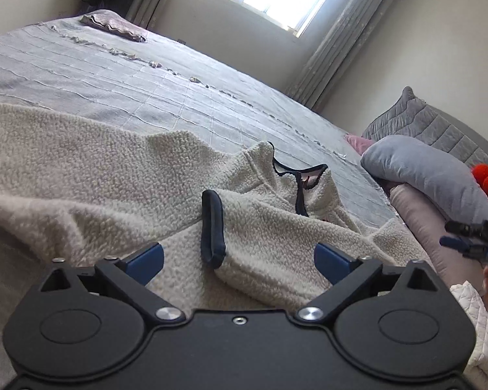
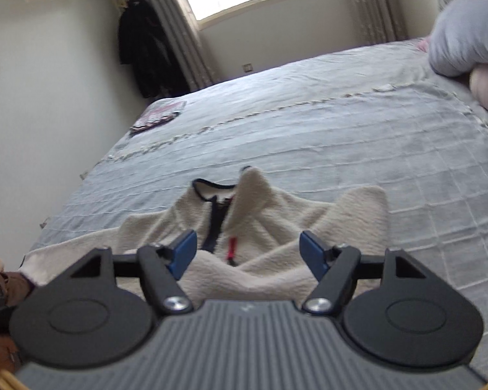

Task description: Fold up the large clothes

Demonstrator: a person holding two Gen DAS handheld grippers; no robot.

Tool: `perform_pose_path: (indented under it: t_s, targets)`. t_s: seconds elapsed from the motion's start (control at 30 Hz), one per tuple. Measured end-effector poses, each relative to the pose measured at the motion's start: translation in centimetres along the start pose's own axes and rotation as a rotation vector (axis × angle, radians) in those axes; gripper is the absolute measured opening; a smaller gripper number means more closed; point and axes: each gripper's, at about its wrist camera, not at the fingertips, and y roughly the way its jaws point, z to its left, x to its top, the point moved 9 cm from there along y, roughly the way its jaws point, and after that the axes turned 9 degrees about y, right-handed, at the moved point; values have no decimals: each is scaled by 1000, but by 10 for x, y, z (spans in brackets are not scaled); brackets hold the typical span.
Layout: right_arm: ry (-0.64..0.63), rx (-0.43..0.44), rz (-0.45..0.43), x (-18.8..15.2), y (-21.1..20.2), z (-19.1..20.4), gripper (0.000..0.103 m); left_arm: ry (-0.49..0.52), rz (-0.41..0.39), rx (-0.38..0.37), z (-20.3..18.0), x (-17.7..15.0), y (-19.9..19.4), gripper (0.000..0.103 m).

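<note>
A cream fleece jacket [image 1: 97, 175] with dark trim lies spread on the grey bedspread [image 1: 146, 74]. Its collar [image 1: 296, 175] points toward the far side. A sleeve with a dark cuff [image 1: 213, 227] is folded across the body. My left gripper [image 1: 239, 258] is open and empty, just above the sleeve end. In the right wrist view the jacket [image 2: 276, 227] shows its dark zipper and a red pull [image 2: 232, 248]. My right gripper [image 2: 247, 253] is open and empty, low over the jacket's chest. The right gripper also shows at the right edge of the left wrist view [image 1: 471, 240].
A grey pillow [image 1: 423, 172] and a pink bolster [image 1: 432, 227] lie at the bed's right side, with a quilted headboard cushion [image 1: 432, 123] behind. A small folded pinkish cloth [image 1: 114, 26] lies at the far corner. A dark coat [image 2: 146, 52] hangs by the curtains.
</note>
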Motion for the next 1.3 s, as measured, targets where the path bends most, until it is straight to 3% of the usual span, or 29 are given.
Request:
perform_pose_path:
  t_s: [0.07,0.17,0.23,0.3,0.33,0.4,0.47,0.5,0.53,0.57,0.63,0.7,0.77,0.83,0.87,0.9,0.93,1.03,1.07,1.1,1.13,1.2,1.23,1.3]
  targets:
    - [64,-40,-13,3,4,-34,69,0,56,29,1,6,32,89]
    - [159,-60,-20,7,15,-76,69,-9,141,81,5,5,74,69]
    - [198,-71,-19,11,28,-95,69,10,152,82,0,4,87,56]
    - [235,-69,-13,14,41,-107,69,71,144,80,-8,4,88,17]
    - [258,-66,-12,16,51,-113,69,85,103,55,-13,7,82,15]
    - [293,-57,-7,19,69,-120,69,147,-49,11,-29,18,52,14]
    - [312,-64,-12,21,87,-125,63,174,-239,-112,-42,30,13,14]
    - [309,-67,-18,21,94,-127,52,180,-285,-141,-43,30,-1,14]
    - [295,-71,-22,20,101,-128,33,185,-274,-122,-37,26,-5,14]
    - [277,-84,-25,19,106,-129,25,197,-228,-70,-28,21,-2,14]
    - [255,-167,-63,15,110,-140,21,224,-90,43,-5,-1,20,15]
    - [297,-168,-125,12,108,-146,20,194,78,45,8,-27,48,20]
    - [233,-220,-144,7,109,-143,21,198,41,42,7,-25,45,24]
    - [175,-222,-140,6,108,-135,28,165,14,36,6,-16,38,44]
    - [183,-205,-129,8,106,-134,32,154,-7,25,6,-10,36,63]
    - [197,-193,-119,10,103,-134,45,146,-17,25,7,-6,37,68]
    - [212,-174,-112,12,100,-134,56,136,-9,34,9,-2,41,68]
    - [224,-132,-113,16,91,-132,59,125,32,73,10,6,66,60]
    - [227,-123,-105,14,90,-132,58,149,34,102,7,9,70,20]
    - [222,-120,-99,13,90,-131,50,163,11,119,3,14,69,14]
    - [202,-128,-106,12,90,-130,39,162,-57,119,-2,22,61,14]
    - [162,-180,-136,11,86,-133,37,159,-166,138,-9,34,44,14]
    - [157,-191,-143,10,85,-136,37,179,-164,168,-9,35,45,14]
    - [183,-176,-134,9,80,-140,40,257,-79,259,-3,29,58,29]
